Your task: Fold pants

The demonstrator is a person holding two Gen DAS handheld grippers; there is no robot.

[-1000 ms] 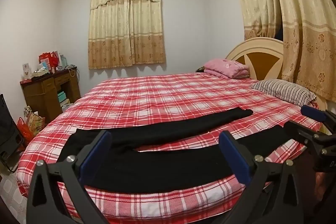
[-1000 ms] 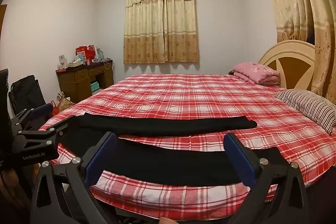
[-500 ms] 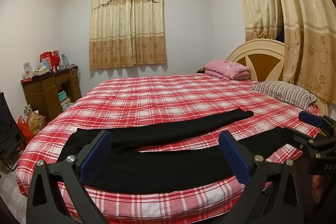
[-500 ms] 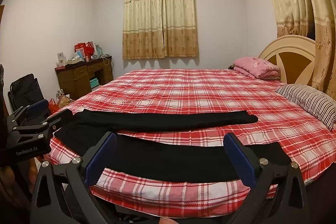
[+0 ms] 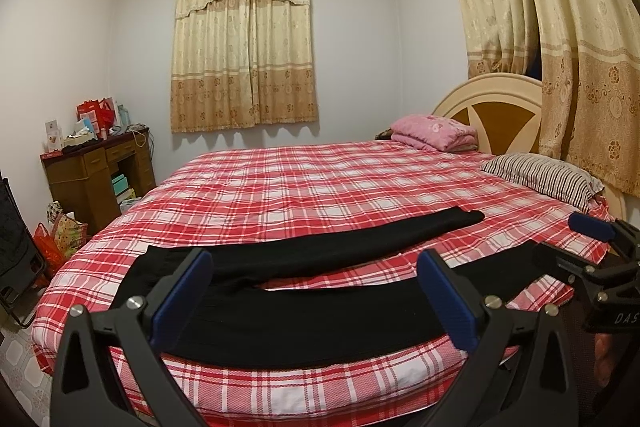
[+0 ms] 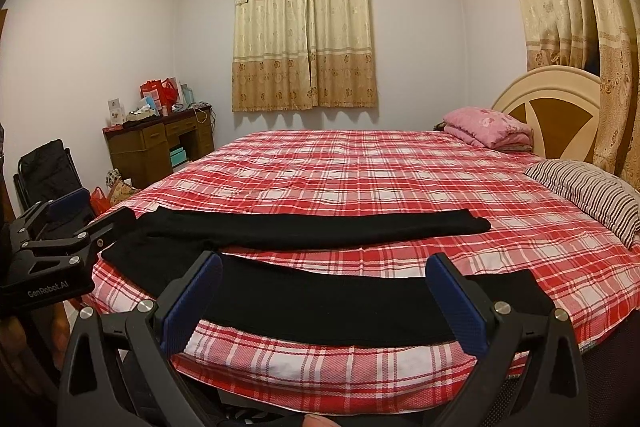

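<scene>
Black pants (image 5: 360, 239) lie flat on the red plaid bed (image 5: 320, 179) near its front edge, waist at the left and the two legs spread apart toward the right. The left gripper (image 5: 316, 291) is open just in front of the near leg, holding nothing. From the right wrist view the same pants (image 6: 320, 231) stretch across, with the right gripper (image 6: 324, 287) open over the near leg (image 6: 340, 303). The left gripper (image 6: 96, 211) shows beside the waist end. Close to the near leg's cuff, the right gripper (image 5: 568, 243) appears at the right edge.
A folded pink blanket (image 5: 434, 131) and a striped pillow (image 5: 544, 177) lie by the headboard (image 5: 496, 107). A wooden desk (image 5: 96, 171) with clutter stands at the left wall, with bags (image 5: 60, 235) on the floor and a black chair (image 6: 48, 167) beside it.
Both grippers have drifted slightly closer to the bed edge. Their jaws stay open. The pants lie as before.
</scene>
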